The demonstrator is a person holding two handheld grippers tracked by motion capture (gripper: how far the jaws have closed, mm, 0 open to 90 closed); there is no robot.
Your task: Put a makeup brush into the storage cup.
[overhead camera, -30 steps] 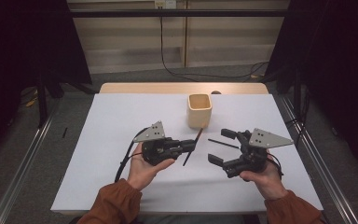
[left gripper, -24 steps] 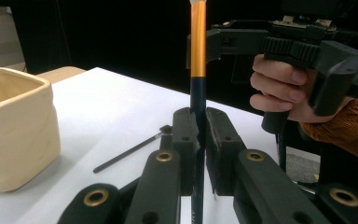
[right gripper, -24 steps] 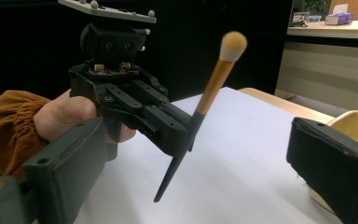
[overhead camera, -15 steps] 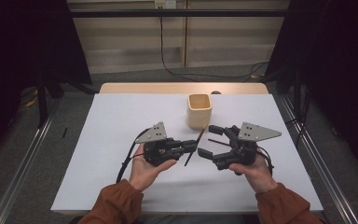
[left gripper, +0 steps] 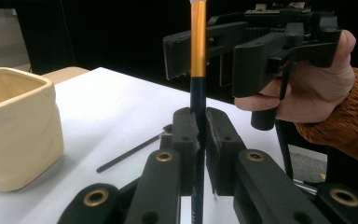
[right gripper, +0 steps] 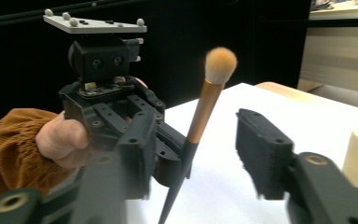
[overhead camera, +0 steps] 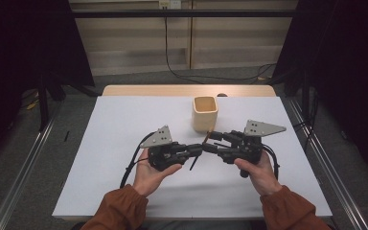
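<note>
The left gripper (overhead camera: 199, 150) pinches a makeup brush (right gripper: 200, 116) by its dark handle, bristles toward 12 o'clock; the right gripper (right gripper: 191, 154), jaws spread, straddles its shaft near the cup (overhead camera: 205, 113).

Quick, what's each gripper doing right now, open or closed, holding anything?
Left gripper: closed on the makeup brush, gripping its dark handle.
Right gripper: open, holding nothing, with the brush standing between its jaws.
</note>
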